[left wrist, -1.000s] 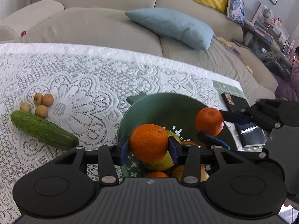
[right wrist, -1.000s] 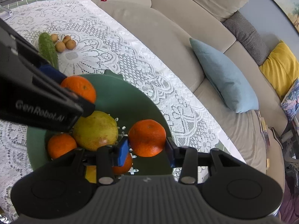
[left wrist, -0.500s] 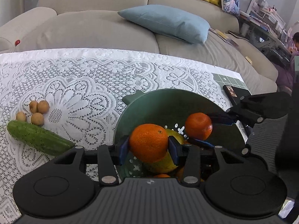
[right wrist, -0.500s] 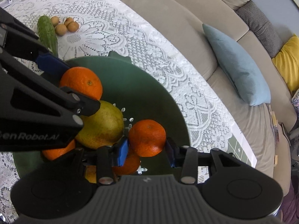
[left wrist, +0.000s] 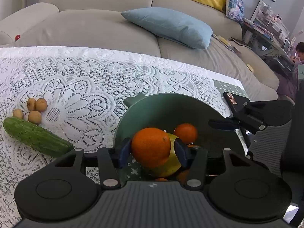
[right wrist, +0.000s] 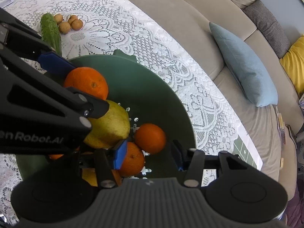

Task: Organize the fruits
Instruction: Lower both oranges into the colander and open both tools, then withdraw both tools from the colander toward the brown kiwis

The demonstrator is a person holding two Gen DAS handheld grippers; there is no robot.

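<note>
We read "Robot.AI" on our left gripper [right wrist: 89, 87], jaws opening around an orange [left wrist: 151, 147] over the green bowl [right wrist: 161, 102]; our right gripper [right wrist: 149, 154] is opening, its orange [right wrist: 150, 138] free in the bowl.

Both grippers are letting go over the green bowl [right wrist: 176, 102]. The left gripper [left wrist: 153, 152] is opening its jaws: the blue pads that were pressed against the large orange [left wrist: 151, 147] a second ago are now standing clear of it on either side, and the fruit is settling onto the yellow-green pear [right wrist: 110, 127] beneath it. The right gripper [right wrist: 149, 153] is opening its jaws as well; the smaller orange [right wrist: 150, 138], clamped between its pads half a second ago, is now lying loose among the other fruit with a gap showing at the right pad. That orange is sitting lower in the bowl than before.
</note>
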